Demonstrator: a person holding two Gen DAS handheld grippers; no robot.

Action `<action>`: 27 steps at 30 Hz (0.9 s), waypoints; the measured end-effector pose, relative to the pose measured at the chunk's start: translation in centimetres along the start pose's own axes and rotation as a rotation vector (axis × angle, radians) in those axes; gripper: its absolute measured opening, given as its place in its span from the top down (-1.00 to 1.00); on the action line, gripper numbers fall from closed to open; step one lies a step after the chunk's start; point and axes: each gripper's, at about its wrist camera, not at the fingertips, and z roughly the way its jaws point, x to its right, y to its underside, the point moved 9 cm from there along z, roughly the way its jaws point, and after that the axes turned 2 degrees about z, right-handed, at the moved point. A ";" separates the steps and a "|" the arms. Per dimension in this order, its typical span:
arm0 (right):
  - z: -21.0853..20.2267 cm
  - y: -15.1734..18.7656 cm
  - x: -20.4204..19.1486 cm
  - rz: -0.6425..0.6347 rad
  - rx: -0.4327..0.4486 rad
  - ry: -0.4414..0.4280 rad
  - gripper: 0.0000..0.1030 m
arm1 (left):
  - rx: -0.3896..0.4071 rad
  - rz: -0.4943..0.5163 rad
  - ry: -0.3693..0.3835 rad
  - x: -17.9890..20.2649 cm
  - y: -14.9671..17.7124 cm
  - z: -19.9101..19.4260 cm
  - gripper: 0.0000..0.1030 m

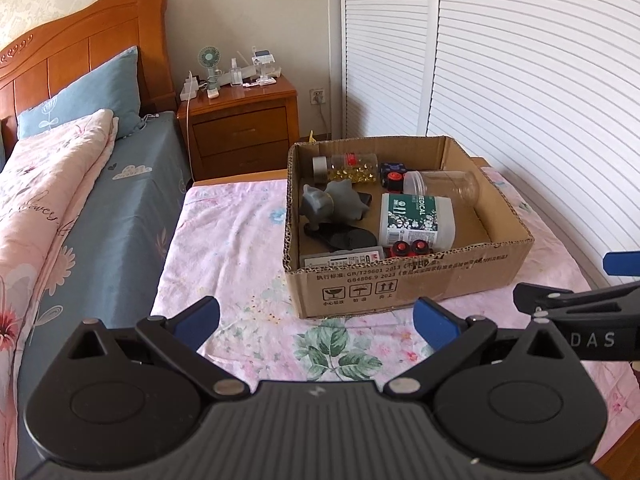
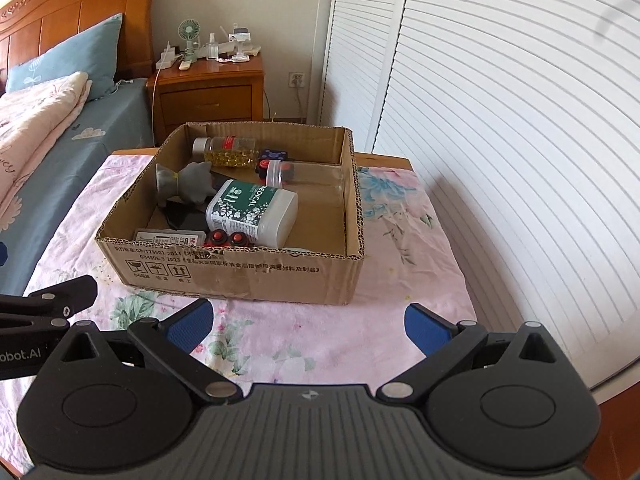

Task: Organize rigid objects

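An open cardboard box sits on a table with a pink floral cloth. Inside lie a white and green "MEDICAL" bottle, a clear jar of yellow beads, an empty clear jar, a grey figure, red and black toy pieces and a flat white pack. My left gripper is open and empty, in front of the box. My right gripper is open and empty, also in front of the box.
A bed with blue sheet and pink quilt lies to the left. A wooden nightstand with a small fan and bottles stands behind. White louvred doors run along the right. The pink cloth lies bare in front of the box.
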 end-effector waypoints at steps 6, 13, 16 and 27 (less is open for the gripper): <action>-0.1 -0.1 0.3 0.006 0.004 0.003 -1.00 | -0.006 0.000 0.002 0.1 0.1 0.0 -0.99; -0.2 -0.1 0.5 0.007 0.009 0.005 -1.00 | -0.002 0.005 0.004 0.3 -0.1 -0.2 -0.99; -0.3 -0.1 0.5 0.004 0.011 0.004 -1.00 | -0.002 0.005 0.001 0.3 -0.2 -0.2 -0.99; -0.1 -0.1 0.8 0.013 0.007 0.000 -1.00 | -0.009 0.008 0.000 0.6 -0.2 -0.1 -0.99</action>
